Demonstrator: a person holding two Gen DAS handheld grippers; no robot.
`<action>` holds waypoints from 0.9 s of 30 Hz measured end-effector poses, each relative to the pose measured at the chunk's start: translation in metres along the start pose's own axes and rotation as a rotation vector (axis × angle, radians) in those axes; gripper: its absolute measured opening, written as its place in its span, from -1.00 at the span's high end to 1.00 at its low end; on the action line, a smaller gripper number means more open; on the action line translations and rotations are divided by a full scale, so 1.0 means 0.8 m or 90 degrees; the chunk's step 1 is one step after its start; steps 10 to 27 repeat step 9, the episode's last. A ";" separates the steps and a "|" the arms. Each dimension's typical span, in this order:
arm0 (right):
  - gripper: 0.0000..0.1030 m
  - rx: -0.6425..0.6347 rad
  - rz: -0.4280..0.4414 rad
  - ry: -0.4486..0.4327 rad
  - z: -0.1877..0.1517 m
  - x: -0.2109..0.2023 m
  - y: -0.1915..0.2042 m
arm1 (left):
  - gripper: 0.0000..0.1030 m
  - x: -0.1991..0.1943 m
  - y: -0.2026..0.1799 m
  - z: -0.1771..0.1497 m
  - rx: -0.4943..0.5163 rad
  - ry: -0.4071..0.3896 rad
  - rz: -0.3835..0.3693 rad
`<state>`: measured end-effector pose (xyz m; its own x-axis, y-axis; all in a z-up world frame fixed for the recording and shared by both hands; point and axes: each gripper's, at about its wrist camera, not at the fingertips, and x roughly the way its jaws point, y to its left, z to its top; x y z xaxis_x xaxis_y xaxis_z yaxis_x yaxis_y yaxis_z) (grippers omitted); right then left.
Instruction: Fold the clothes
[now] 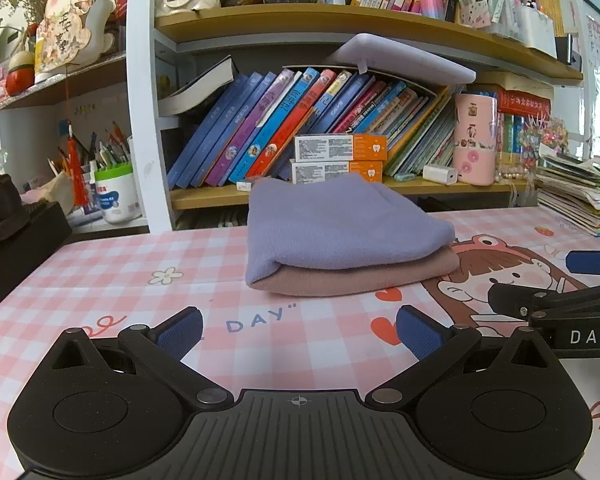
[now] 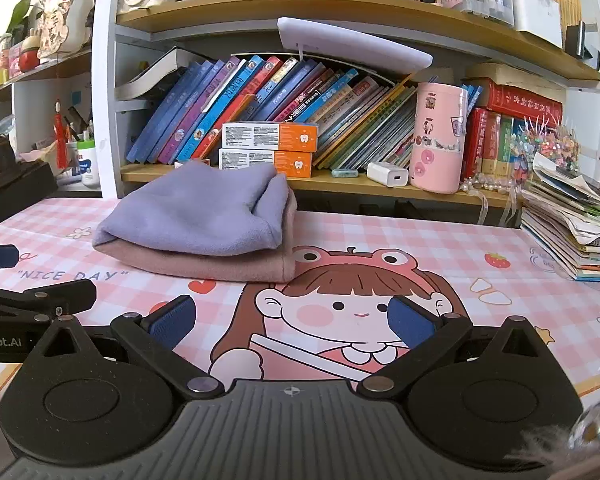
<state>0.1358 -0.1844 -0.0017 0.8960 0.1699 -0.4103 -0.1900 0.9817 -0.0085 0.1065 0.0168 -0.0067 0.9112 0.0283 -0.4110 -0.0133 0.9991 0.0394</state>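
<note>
A soft lavender fleece garment (image 1: 340,224) is folded into a thick, rounded bundle and lies squarely on top of a dusty-pink fleece garment (image 1: 360,280), also folded flat. Together they make a neat two-layer stack, touching along their whole length. The pink piece (image 2: 220,266) juts out slightly beneath the lavender one (image 2: 196,216) at the front edge. The stack rests on the pink checked bench (image 1: 120,280) cover, near its back edge, just before the lower bookshelf (image 1: 204,196).
</note>
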 end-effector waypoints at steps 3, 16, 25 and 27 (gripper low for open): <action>-1.00 0.002 0.000 0.002 0.000 0.000 0.000 | -1.00 0.000 0.002 0.000 -0.009 0.000 0.001; -1.00 0.004 -0.002 0.004 0.000 0.001 -0.001 | -1.00 0.001 0.007 0.000 -0.021 0.001 -0.002; -1.00 0.004 -0.002 0.004 0.000 0.001 -0.001 | -1.00 0.001 0.007 0.000 -0.021 0.001 -0.002; -1.00 0.004 -0.002 0.004 0.000 0.001 -0.001 | -1.00 0.001 0.007 0.000 -0.021 0.001 -0.002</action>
